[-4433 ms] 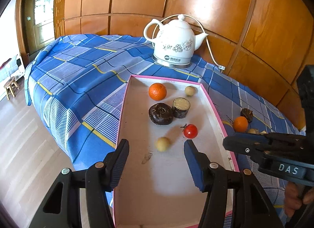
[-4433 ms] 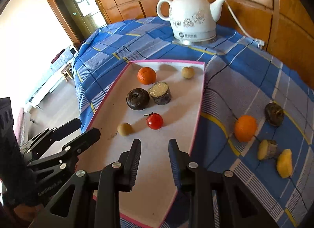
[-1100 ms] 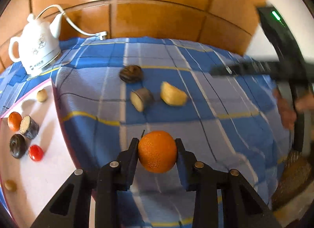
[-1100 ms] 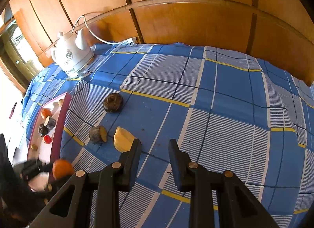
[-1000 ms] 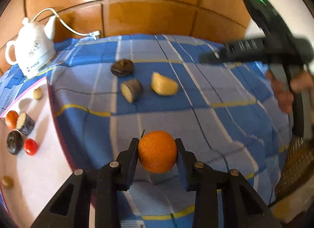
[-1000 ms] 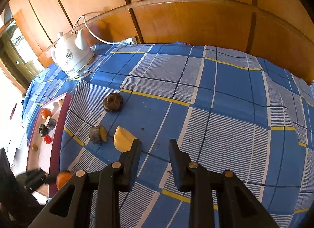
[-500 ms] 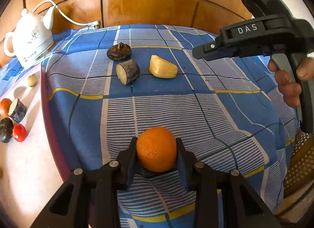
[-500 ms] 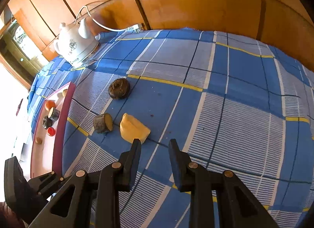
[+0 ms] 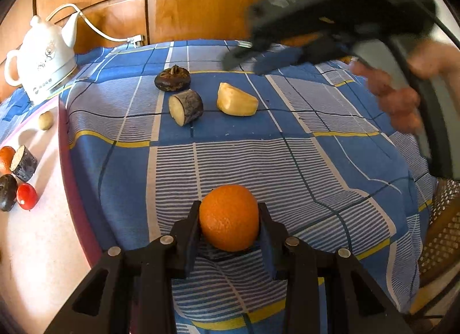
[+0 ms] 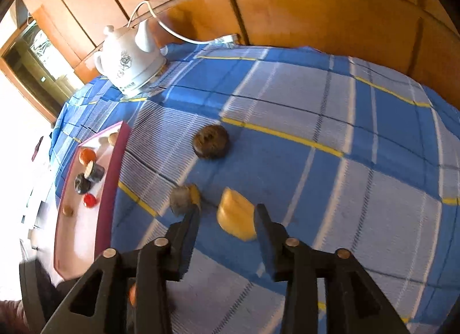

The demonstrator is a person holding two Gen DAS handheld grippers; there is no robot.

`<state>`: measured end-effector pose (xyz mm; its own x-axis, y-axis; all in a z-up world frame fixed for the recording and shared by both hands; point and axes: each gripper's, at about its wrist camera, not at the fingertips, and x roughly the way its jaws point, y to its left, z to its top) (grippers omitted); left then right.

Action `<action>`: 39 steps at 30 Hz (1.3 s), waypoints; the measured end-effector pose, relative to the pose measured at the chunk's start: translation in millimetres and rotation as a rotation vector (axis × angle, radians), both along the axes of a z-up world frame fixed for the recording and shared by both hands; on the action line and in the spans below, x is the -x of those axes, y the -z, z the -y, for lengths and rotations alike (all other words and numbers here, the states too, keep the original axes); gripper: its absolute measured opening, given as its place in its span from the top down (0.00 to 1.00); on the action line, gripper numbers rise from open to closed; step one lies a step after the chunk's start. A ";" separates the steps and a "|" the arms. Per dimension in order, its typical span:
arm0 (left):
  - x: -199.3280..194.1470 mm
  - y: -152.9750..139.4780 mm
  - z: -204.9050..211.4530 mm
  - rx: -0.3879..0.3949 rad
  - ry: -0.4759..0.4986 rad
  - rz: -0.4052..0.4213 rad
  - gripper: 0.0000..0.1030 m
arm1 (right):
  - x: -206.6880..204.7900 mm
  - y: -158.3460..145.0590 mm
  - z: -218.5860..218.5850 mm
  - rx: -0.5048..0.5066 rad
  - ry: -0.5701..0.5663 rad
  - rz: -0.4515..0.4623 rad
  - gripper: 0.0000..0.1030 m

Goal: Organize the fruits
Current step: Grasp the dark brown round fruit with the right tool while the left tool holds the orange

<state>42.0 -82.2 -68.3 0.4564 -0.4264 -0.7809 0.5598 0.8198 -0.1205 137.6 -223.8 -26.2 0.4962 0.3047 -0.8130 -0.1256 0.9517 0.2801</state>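
My left gripper [image 9: 229,223] is shut on an orange [image 9: 229,217], low over the blue checked cloth [image 9: 258,167]. Beyond it lie a dark round fruit [image 9: 172,78], a cut dark-skinned piece [image 9: 185,107] and a yellow wedge [image 9: 237,100]. My right gripper [image 10: 227,220] is open, with the yellow wedge [image 10: 235,220] between its fingers and the cut piece [image 10: 184,198] just left of the left finger. The dark round fruit [image 10: 211,142] lies farther off. The right gripper also shows blurred in the left wrist view [image 9: 247,58], above the wedge.
A pink-rimmed white tray [image 9: 69,161] at the left holds an orange, a cut dark piece, a dark fruit, a red tomato [image 9: 26,196] and a small tan fruit [image 9: 46,120]. A white kettle [image 9: 43,58] with a cord stands at the back left. Wood panelling rises behind the table.
The left gripper took the orange from the table and swung it toward the near edge, lowering it over the cloth. The right gripper moved down to the yellow wedge, fingers now on either side of it.
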 end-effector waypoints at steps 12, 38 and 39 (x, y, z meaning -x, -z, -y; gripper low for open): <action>0.3 0.2 -0.5 0.015 0.014 0.015 0.64 | -81.2 15.7 -59.8 0.147 -0.096 -0.028 0.39; -2.4 0.5 -1.3 0.023 0.002 0.004 0.64 | 17.9 -4.6 -5.0 0.147 -0.071 -0.032 0.52; -2.7 0.5 -1.2 0.022 0.001 0.003 0.64 | 24.6 -1.3 -2.6 0.149 -0.075 -0.047 0.52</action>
<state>44.7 -81.0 -68.8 0.4584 -0.4440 -0.7699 0.5606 0.8166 -0.1372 112.9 -221.1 -24.9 0.4368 0.2137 -0.8738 -0.1877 0.9716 0.1438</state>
